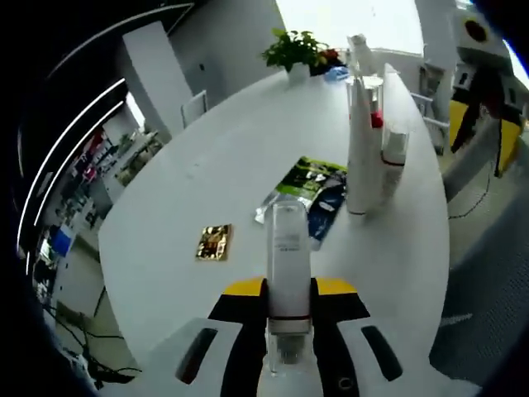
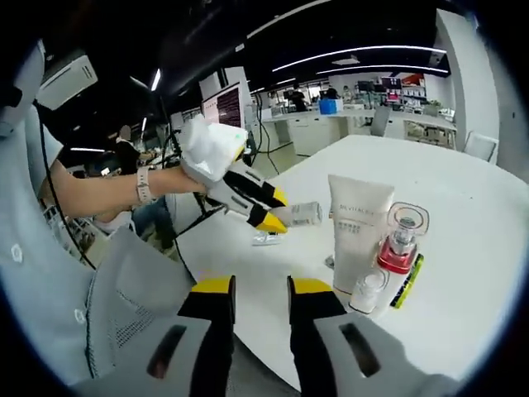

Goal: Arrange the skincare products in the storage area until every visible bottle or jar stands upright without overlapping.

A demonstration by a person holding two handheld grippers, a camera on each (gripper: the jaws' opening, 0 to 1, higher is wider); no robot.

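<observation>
My left gripper is shut on a clear bottle with a white label, held lengthwise over the white table. From the right gripper view, that left gripper hangs above the table edge in a gloved hand, the clear bottle sticking out of it. A white tube stands upright beside a small white-capped bottle and a red-collared bottle. The white tube, red-collared bottle and small bottle are close together. My right gripper is open and holds nothing, near the table's edge.
A green and blue sachet lies flat by the tube, and a gold square lies to its left. A potted plant stands at the table's far end. A person's sleeve is at the left. The table edge is near.
</observation>
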